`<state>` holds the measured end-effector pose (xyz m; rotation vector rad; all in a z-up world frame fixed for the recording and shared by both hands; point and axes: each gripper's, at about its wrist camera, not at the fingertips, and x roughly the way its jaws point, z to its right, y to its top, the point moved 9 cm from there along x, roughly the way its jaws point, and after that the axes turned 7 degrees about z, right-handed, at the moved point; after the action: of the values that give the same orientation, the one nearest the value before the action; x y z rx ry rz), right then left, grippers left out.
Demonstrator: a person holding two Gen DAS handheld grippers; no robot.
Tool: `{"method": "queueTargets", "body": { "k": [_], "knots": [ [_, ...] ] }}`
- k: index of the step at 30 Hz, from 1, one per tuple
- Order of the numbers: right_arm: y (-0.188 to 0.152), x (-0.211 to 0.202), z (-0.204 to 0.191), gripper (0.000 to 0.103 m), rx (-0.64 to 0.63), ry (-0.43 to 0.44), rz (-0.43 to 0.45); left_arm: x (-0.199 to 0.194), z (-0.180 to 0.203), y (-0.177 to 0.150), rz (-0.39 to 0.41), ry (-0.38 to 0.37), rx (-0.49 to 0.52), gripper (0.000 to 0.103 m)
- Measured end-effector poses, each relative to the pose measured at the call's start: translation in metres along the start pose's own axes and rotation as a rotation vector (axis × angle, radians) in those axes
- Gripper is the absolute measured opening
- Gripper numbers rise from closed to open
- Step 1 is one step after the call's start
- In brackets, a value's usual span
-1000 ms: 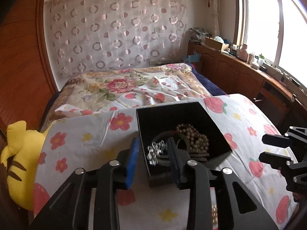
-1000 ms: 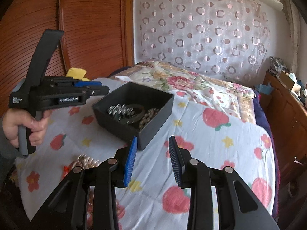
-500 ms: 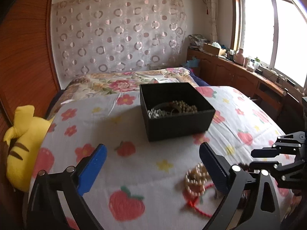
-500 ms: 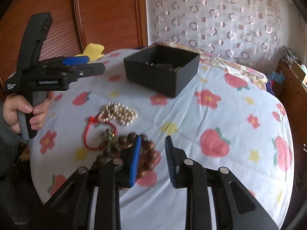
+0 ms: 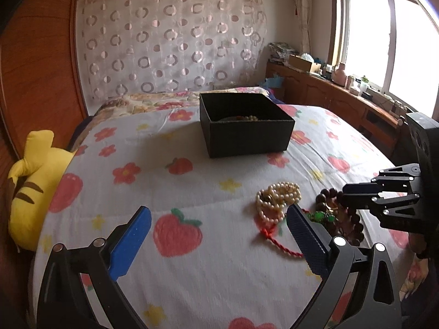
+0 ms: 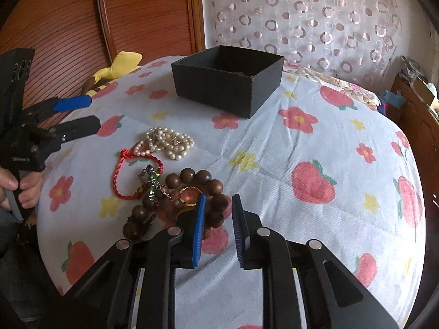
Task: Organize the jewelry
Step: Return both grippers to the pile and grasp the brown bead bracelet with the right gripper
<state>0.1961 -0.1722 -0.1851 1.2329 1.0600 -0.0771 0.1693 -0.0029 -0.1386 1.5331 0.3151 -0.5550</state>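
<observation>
Bed [image 5: 208,192]: one, under a white cover printed with strawberries and flowers; it carries everything below.
Yellow plush toy [image 5: 35,181]: one, at the bed's left edge against the wooden panelling.
Black box [image 5: 247,128]: one, open-topped, standing far up the cover, well apart from both claws; a few pale beads show over its rim in the left wrist view.
Left claw [image 5: 219,235]: one; its jaws have just been opening and stand wide with only cover between them. The loose jewelry lies just beside its right finger.
Right claw [image 6: 218,219]: one; its jaws have just been closing and stand narrow but apart, with nothing pressed between them. The brown bracelet's beads lie at and behind its left finger.
Hand [image 6: 22,189]: one in view, gripping the left claw's handle.
Writing: small white lettering on the left claw's body in the right wrist view, too blurred to read.
Loose jewelry, counted:
- Brown bead bracelet [image 6: 211,186]: one, nearest the right claw.
- Pearl necklace [image 6: 164,142]: one, heaped, farthest of the pile towards the box.
- Red cord bracelet [image 6: 120,175]: one loop, between pearls and brown beads.
- Green and silver chain piece [image 6: 152,183]: one, touching the brown beads.
- Gold ring [image 6: 190,196]: one, inside the brown bracelet's loop, just beside the right claw's left fingertip.
</observation>
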Motion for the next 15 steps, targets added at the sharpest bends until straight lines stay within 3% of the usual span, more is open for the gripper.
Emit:
{"method": "queueTargets", "body": {
  "k": [15],
  "knots": [
    [0.0030, -0.0059, -0.0049, 0.015, -0.037, -0.034, 0.046, -0.0005, 0.0047, -0.0093, -0.023, -0.003, 0.012, 0.095]
  ]
}}
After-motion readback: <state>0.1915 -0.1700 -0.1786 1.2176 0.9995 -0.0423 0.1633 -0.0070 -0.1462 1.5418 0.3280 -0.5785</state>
